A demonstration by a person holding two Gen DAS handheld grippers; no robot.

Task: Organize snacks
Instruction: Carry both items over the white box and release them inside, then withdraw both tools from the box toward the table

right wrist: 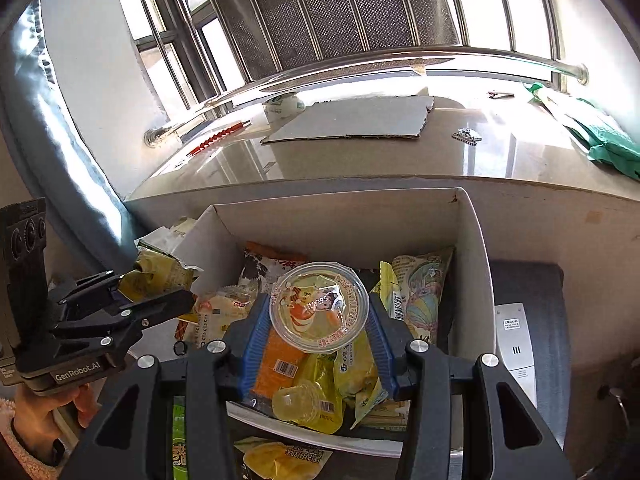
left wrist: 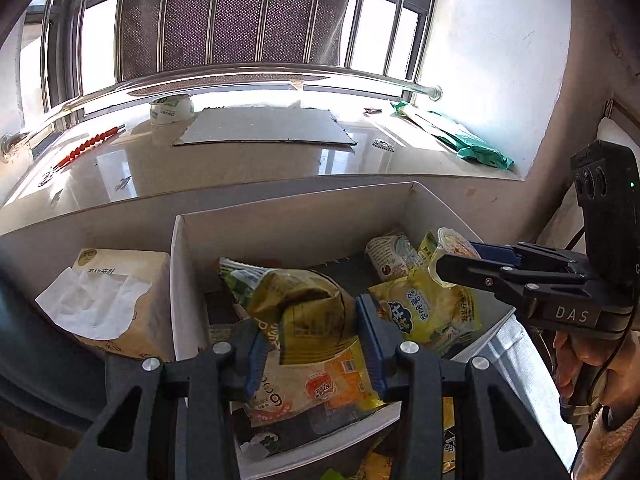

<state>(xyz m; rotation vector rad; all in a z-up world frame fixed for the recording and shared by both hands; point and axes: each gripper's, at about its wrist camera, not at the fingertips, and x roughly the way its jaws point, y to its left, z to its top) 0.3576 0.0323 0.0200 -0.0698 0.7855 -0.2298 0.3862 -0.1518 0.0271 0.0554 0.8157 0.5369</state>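
My left gripper (left wrist: 310, 332) is shut on a crumpled olive-gold snack bag (left wrist: 308, 304) and holds it over the near left part of the white box (left wrist: 296, 220). It also shows in the right wrist view (right wrist: 156, 280) at the left. My right gripper (right wrist: 318, 312) is shut on a clear jelly cup (right wrist: 319, 306) with a printed lid, held above the box. The cup also shows in the left wrist view (left wrist: 450, 250) at the right. Several snack packets lie in the box, among them a yellow bag (left wrist: 432, 312) and an orange packet (right wrist: 278, 364).
A tissue pack (left wrist: 116, 300) lies left of the box. Behind the box is a glossy windowsill (left wrist: 240, 164) with a cardboard sheet (left wrist: 264, 126), a tape roll (left wrist: 172, 110), a red-beaded stick (left wrist: 86, 148) and a green bag (left wrist: 464, 140). A dark appliance (right wrist: 528, 328) stands right of the box.
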